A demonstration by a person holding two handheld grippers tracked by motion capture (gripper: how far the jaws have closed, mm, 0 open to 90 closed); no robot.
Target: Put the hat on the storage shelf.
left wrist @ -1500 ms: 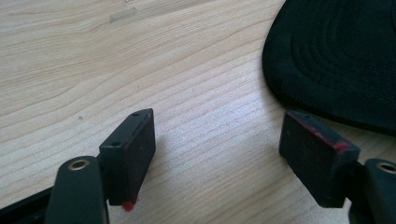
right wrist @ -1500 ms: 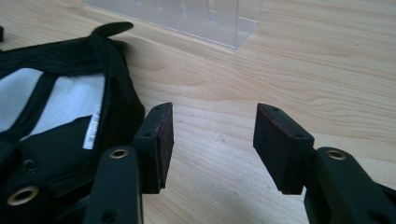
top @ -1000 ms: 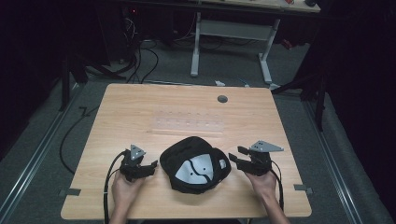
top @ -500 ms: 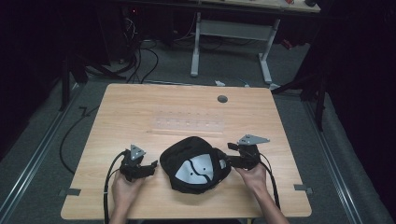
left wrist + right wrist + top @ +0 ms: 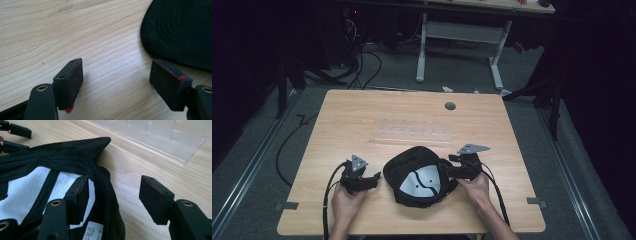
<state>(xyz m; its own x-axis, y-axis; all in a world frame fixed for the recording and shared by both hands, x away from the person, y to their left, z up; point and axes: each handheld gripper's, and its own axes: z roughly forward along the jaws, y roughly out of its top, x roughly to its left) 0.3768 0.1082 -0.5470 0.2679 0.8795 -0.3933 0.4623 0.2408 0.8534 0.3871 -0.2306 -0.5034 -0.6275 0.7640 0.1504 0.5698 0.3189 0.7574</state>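
Centrally, black cap [image 5: 419, 175] upturned; right gripper [image 5: 113, 195] jaws apart astride rim; left gripper [image 5: 116, 82] jaws apart beside; clear rack [image 5: 414, 134] beyond.

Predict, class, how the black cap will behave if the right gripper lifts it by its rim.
The black cap would probably sag, since its fabric rim, straddled by the open right gripper, looks soft and creased. It seems light: thin white mesh lining. Its stitched brim may stay stiffer.
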